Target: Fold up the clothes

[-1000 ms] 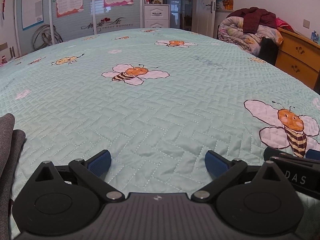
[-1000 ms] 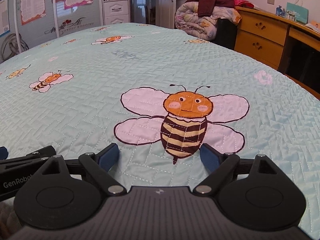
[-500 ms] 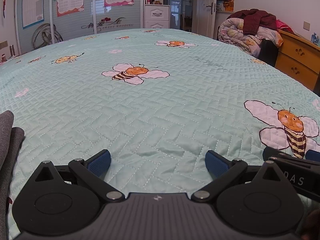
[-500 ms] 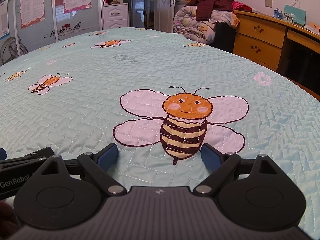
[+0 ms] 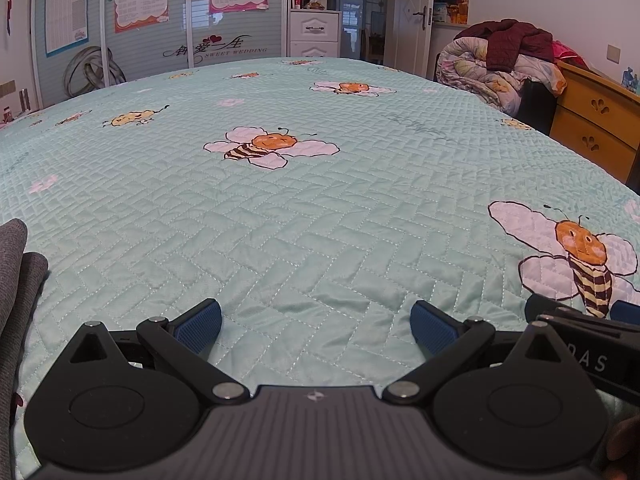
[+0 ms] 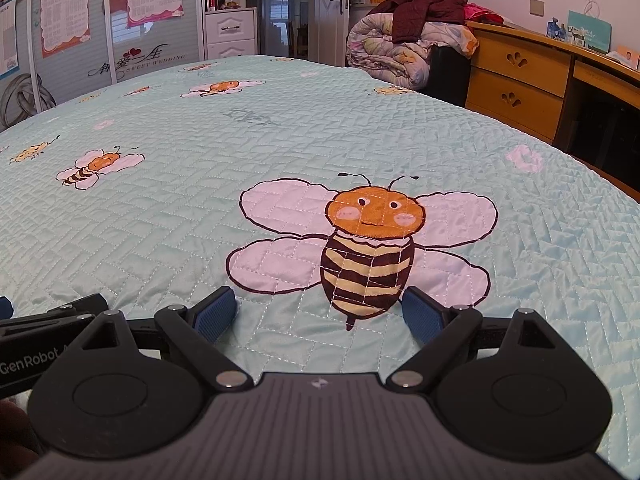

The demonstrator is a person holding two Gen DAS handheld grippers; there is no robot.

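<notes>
A: Grey garment (image 5: 16,280) — where does it lie?
B: At the left edge of the left wrist view, on the bee-print quilt (image 5: 320,220).
A: And the grippers?
B: Left gripper (image 5: 315,326) and right gripper (image 6: 318,314) both spread wide, holding nothing, low over the quilt.

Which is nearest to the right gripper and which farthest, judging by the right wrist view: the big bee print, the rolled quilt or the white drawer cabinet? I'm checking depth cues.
1. big bee print: on the bedspread just ahead of the right gripper, slightly right.
2. rolled quilt: beyond the bed's far right corner.
3. white drawer cabinet: against the far wall, left of centre.
</notes>
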